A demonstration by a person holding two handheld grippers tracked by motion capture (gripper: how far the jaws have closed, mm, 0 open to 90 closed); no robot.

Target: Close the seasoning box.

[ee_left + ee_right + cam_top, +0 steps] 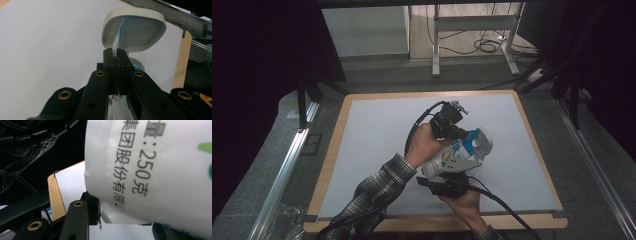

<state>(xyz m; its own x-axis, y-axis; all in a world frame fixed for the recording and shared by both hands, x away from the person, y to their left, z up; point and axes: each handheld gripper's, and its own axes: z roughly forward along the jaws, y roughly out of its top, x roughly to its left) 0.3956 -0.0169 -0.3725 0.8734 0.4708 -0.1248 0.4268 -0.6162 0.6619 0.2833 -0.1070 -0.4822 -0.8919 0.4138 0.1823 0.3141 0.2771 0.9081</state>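
Observation:
A white and blue pouch (pixel 455 151) with black print is held up over the middle of the mat between both grippers. My left gripper (pixel 458 132) comes from the far side and is shut on the pouch's thin top edge (pixel 117 41). My right gripper (pixel 456 171) holds the lower part from the near side, its jaws pressed on either side of the printed white wall (pixel 155 170). Past the left gripper (pixel 116 57), a white bowl (pixel 135 27) sits on the mat under the pouch's edge. The right gripper (pixel 125 220) has the pouch bulging between its jaws.
A grey mat (pixel 372 145) covers a wooden table (pixel 329 155). Black curtains hang left and right. Metal rails (pixel 287 165) run along the table's sides, and a desk frame with cables (pixel 477 40) stands behind.

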